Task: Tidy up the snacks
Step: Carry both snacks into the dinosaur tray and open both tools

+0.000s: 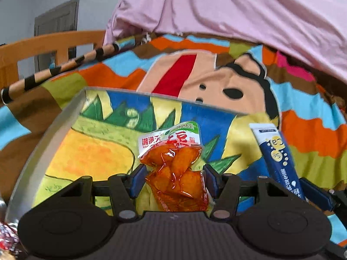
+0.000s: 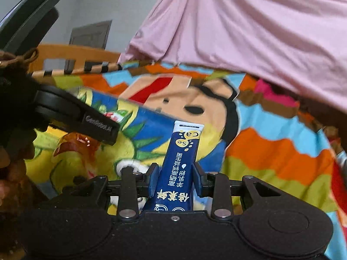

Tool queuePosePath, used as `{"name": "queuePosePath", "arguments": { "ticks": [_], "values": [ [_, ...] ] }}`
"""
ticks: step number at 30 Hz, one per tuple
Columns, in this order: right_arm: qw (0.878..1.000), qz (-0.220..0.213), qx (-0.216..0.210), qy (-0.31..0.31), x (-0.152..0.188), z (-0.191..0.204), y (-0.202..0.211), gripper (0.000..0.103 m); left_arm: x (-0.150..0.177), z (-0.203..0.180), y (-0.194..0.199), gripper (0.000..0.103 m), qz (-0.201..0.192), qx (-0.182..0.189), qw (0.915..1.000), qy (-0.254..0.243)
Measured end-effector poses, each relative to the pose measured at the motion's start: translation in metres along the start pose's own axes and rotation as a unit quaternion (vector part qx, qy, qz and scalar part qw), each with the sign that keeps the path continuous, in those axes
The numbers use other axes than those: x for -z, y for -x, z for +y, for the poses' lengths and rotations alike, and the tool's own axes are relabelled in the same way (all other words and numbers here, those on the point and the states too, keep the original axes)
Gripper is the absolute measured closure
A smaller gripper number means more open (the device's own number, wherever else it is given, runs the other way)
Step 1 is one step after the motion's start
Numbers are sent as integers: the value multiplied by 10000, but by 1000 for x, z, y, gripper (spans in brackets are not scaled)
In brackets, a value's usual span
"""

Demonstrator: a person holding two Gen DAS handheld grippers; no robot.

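Snack pouch [image 1: 173, 164]: clear, glossy, orange chunks inside.

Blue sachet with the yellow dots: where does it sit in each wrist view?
Left wrist: blue sachet at right, beside the orange snack pack.
Right wrist: centre, held in the right gripper.
Shared landmark: the cartoon face on the blanket.

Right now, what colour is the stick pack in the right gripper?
Dark blue, white top, yellow dots: stick pack; right wrist view.
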State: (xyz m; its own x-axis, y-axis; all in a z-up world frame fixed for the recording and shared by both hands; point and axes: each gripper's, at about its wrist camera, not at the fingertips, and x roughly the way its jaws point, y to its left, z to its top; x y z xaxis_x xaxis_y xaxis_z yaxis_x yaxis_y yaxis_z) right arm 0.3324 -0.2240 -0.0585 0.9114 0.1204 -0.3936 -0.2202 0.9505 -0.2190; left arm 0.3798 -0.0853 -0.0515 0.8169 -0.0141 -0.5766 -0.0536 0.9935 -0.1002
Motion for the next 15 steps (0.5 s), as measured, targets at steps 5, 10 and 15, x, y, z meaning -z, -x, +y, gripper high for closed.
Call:
{"name": "queuePosePath", "arguments": {
  "ticks": [5,10,15],
  "values": [
    [9994,321,-114,-113,6,0,-17,67,7,-4,-14,41,249,-117,9996,-72],
    [9983,500,-189,-213,7,0,-29,66,7,-11,-16,41,205,-175,9993,-264],
    [9979,556,-224,-245,9,-1,-30,63,8,-11,-15,35,174,-94,9994,-274]
  ]
}}
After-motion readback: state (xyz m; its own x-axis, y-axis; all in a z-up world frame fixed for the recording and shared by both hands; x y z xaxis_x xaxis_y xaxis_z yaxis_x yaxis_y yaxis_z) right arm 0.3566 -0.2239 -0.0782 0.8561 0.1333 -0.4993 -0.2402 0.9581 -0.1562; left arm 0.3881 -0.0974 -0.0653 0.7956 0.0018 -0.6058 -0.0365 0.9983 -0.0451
